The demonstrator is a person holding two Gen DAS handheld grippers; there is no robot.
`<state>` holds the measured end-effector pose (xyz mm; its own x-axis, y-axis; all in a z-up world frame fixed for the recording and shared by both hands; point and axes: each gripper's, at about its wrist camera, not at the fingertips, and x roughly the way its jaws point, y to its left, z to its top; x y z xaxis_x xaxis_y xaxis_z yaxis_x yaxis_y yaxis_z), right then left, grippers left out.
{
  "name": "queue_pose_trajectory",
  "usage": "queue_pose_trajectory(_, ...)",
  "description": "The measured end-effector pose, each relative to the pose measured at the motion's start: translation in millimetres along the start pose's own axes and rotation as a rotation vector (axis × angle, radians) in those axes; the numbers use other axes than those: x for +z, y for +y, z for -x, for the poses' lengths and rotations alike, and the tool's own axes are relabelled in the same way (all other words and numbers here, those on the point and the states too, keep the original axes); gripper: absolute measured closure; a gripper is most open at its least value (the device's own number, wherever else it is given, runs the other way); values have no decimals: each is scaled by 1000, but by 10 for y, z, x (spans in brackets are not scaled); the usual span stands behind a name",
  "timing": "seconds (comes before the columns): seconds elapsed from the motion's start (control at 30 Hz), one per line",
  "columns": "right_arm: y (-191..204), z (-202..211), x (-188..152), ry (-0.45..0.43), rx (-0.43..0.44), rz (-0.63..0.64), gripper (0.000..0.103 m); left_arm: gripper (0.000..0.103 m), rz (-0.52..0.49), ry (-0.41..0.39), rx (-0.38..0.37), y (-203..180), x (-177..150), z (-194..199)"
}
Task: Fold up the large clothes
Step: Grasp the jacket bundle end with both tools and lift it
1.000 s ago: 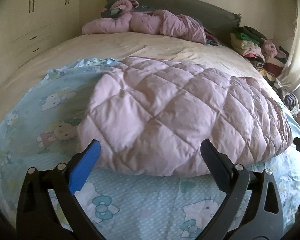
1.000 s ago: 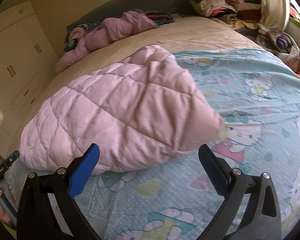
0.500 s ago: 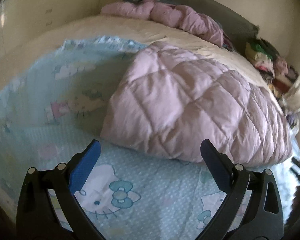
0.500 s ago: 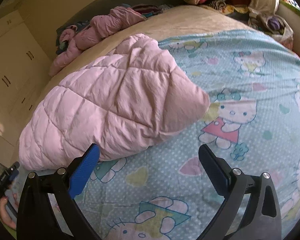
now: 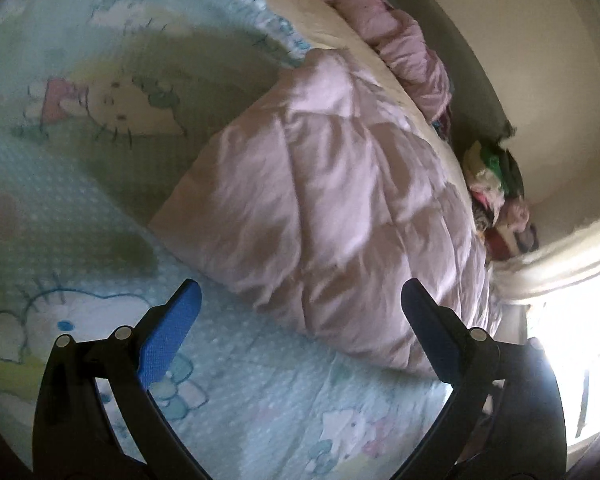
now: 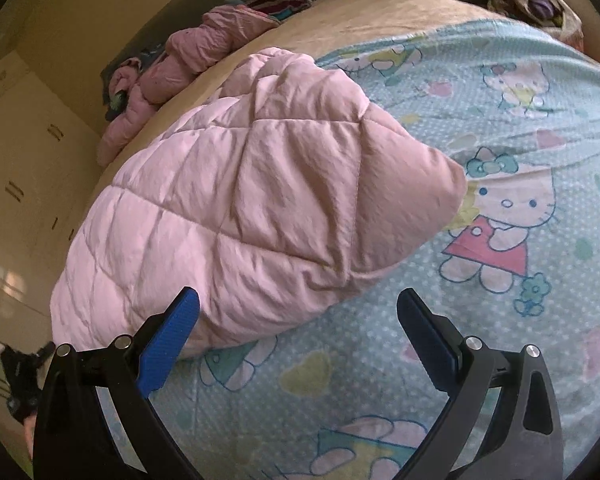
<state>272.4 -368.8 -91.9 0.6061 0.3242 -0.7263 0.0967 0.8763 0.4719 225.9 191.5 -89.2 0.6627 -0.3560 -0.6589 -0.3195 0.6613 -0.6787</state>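
Note:
A pink quilted padded garment (image 5: 332, 208) (image 6: 260, 200) lies folded into a thick bundle on a light blue cartoon-cat sheet (image 5: 260, 400) (image 6: 520, 140) spread over the bed. My left gripper (image 5: 300, 296) is open just short of the bundle's near edge, nothing between its fingers. In the right wrist view my right gripper (image 6: 298, 300) is open too, its blue left finger (image 6: 168, 348) close against the bundle's lower corner, holding nothing. The left gripper (image 6: 24, 376) shows small at the lower left of that view.
A crumpled pink jacket (image 5: 400, 36) (image 6: 188, 56) lies at the head of the beige bed. A pile of folded clothes (image 5: 496, 184) sits in the far corner. Cream wardrobe doors (image 6: 28, 152) stand along one side; a bright window (image 5: 580, 360) is at the right.
The left wrist view has swung and tilted, closing in on the bundle's left corner. The right gripper has moved closer to the bundle. Both stayed open.

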Motion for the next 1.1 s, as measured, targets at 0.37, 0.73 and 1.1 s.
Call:
queue_pose_trajectory(0.37,-212,-223,236,3,76,-231,4,8,43,-27,53,25,313,-339)
queue_pose_trajectory(0.73,-435,-553,474,-29,200,-389,4,8,53,-89,22,90,371,-443)
queue_pose_trajectory(1.1,-147,-401,462,-107,159,-195,58,26,-22,-106,85,-96,451,-427)
